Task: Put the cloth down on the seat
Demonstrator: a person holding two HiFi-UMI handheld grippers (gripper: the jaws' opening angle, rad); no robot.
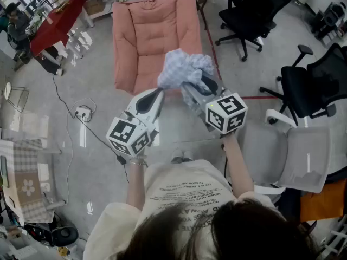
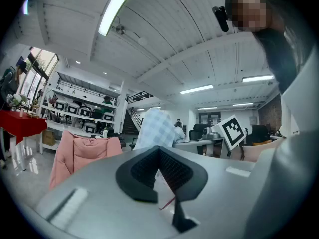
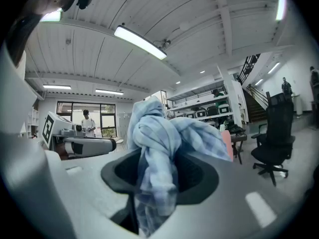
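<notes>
The right claw [image 3: 158, 163] is clamped on the bunched cloth [image 1: 183, 69] and holds it in the air near the front edge of the pink seat [image 1: 154, 37], probably to keep it off the floor. The left claw [image 1: 153, 99] is closed and empty, just beside. The seat cushion gives wide room, and the black chairs [image 1: 250, 10] stand well apart.

Scene viewed steeply down from head; gripper cams aimed level along own jaws, close up; cloth [image 1: 184, 69] shared by all 3 views
</notes>
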